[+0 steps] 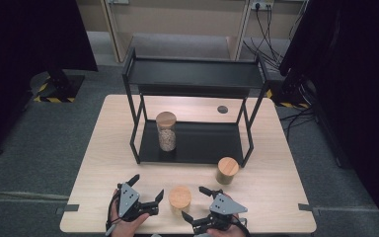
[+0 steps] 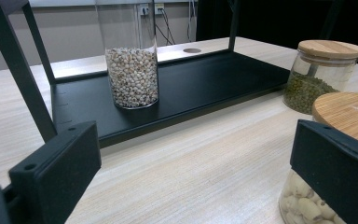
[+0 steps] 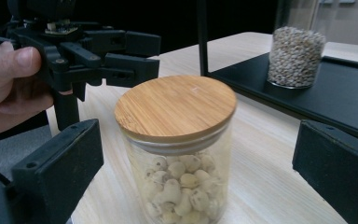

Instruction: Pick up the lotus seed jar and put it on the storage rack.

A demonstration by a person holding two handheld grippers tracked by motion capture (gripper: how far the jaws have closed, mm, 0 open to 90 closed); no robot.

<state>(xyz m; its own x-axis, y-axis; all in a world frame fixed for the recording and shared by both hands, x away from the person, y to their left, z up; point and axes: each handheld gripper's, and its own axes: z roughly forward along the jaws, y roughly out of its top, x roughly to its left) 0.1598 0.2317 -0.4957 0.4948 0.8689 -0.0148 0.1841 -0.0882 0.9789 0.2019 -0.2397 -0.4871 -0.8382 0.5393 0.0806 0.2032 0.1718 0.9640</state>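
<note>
The jar (image 1: 180,198) stands upright on the worktop (image 1: 103,148) at its near edge, between the 2 grippers; the right gripper (image 1: 199,203), jaws apart, faces it squarely and seems nearer; the left gripper (image 1: 147,185), also apart, has it just off to its right.

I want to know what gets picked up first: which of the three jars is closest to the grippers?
The jar of pale beans, on the table's near edge between both open grippers. The green-bean jar stands farther right; the tall jar sits on the rack.
</note>
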